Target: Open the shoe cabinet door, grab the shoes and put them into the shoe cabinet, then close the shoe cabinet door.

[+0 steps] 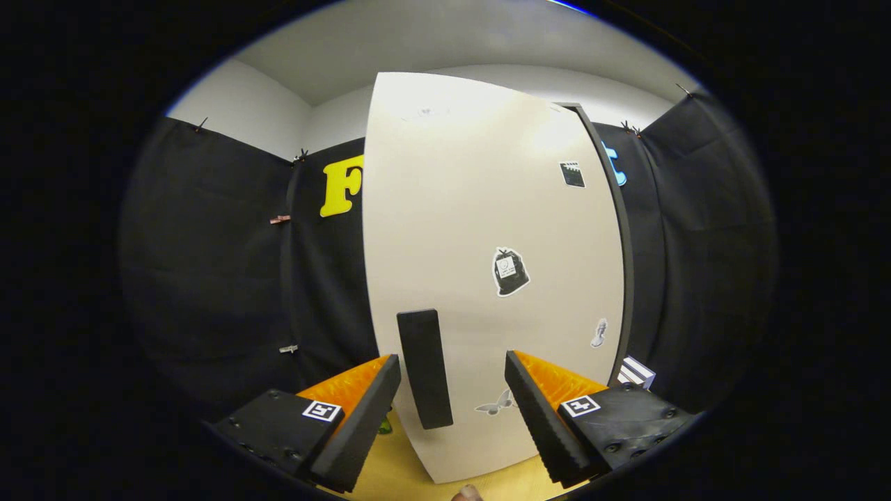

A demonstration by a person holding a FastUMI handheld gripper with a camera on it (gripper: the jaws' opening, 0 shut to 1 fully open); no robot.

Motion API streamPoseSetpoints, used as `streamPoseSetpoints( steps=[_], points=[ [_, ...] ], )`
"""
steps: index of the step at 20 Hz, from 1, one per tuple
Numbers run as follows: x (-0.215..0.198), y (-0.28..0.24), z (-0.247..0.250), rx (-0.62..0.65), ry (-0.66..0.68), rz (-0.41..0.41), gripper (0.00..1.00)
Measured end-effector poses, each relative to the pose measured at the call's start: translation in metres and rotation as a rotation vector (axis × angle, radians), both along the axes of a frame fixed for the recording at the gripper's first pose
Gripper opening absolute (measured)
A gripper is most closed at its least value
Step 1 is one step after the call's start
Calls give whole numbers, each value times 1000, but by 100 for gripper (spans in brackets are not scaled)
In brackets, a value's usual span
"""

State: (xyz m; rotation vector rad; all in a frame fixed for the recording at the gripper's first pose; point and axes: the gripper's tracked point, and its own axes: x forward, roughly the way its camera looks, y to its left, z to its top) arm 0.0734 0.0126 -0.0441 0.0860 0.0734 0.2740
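The white shoe cabinet door (487,229) stands just ahead of me, tall and carrying several small stickers. Its black bar handle (424,369) is upright near the door's left edge. My gripper (452,410) is open; the handle sits in the gap between the fingers, nearer the left finger (362,424), and neither pad touches it. The right finger (543,417) is well clear of the handle. The door's dark frame edge (623,236) runs down the right side.
Black cloth booth walls hang to the left and right of the cabinet. A light wooden floor (397,473) shows below the door. A small white box (637,372) sits low to the right of the cabinet. A small green thing (385,426) peeks behind the left finger.
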Motion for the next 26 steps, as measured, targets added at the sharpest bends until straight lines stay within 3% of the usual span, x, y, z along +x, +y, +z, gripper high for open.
streamPoseSetpoints(
  steps=[4, 17, 26],
  points=[
    [-1, 17, 4, -3, -16, 4, 98],
    [-19, 27, 21, -71, -82, -116, 98],
    [-20, 33, 26, -78, -96, -126, 98]
  ],
)
